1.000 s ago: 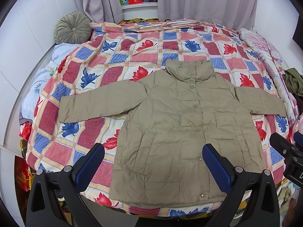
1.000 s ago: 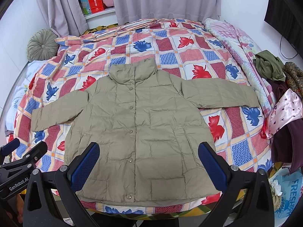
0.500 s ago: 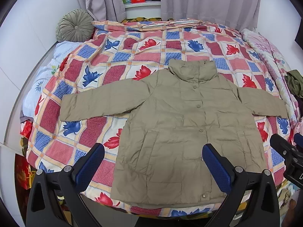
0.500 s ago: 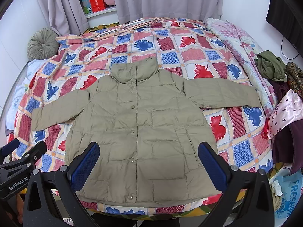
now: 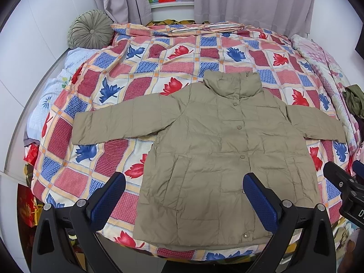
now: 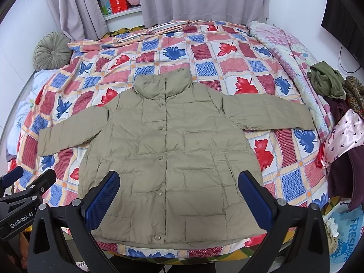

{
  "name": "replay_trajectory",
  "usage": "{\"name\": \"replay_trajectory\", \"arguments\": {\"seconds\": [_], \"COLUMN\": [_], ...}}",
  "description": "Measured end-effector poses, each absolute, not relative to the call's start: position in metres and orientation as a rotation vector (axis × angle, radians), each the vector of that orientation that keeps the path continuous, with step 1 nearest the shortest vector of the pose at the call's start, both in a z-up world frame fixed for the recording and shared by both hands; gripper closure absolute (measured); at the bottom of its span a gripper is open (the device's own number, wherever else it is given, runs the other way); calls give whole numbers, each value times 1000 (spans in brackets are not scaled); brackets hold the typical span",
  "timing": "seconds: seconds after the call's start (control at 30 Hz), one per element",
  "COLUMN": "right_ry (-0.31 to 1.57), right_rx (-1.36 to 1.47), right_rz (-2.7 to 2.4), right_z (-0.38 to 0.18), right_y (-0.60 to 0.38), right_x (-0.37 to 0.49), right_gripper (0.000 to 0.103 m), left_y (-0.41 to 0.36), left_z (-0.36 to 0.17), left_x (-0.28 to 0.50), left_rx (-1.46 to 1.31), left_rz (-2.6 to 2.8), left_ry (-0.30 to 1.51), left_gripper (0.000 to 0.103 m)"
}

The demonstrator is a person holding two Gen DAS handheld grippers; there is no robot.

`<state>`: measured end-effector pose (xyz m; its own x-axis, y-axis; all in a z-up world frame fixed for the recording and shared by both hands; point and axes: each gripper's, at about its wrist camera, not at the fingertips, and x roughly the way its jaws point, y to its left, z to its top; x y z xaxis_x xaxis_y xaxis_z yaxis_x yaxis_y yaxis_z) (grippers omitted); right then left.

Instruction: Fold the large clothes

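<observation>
An olive puffer jacket lies flat and buttoned on the bed, front up, collar toward the far side and both sleeves spread out sideways. My left gripper hovers open above the jacket's lower left part, nothing between its blue pads. My right gripper is likewise open over the jacket's lower half, holding nothing. Each gripper shows at the edge of the other's view, the right one and the left one.
The bed carries a checked leaf-print quilt. A round green cushion sits at the far left. Loose clothes pile on the right edge, with a rolled pink quilt beside them. Grey curtains hang behind.
Both views have tilted down slightly, so the jacket and bed sit a little lower in frame. The jacket has not moved and both grippers stay open.
</observation>
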<state>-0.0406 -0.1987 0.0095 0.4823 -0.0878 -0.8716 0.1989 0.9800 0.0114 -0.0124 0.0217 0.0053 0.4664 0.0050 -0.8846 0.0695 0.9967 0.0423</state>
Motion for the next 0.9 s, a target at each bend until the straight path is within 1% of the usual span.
{"name": "replay_trajectory", "arguments": {"seconds": [0.37,0.6,0.73,0.9], "right_ry": [1063,1071,1103,1258], "right_rx": [117,153,186,171], "right_rz": [-169,-141,-97,-31], "right_z": [8,-4,-25,-67], "right_y": [-196,-190,-183,-158], "right_x": [-40,-41,-34,-18], "right_gripper": [0,0,0,0], "left_y": [26,45,73,119], "left_z": [1,-29,-56,-101], "left_x": [-13,2,18,47], "left_rx": [68,5,-86,-143], "left_rz": [-47,-64,-54,-5], "left_ry": [1094,1141,1199,1239], "left_gripper": [0,0,0,0]}}
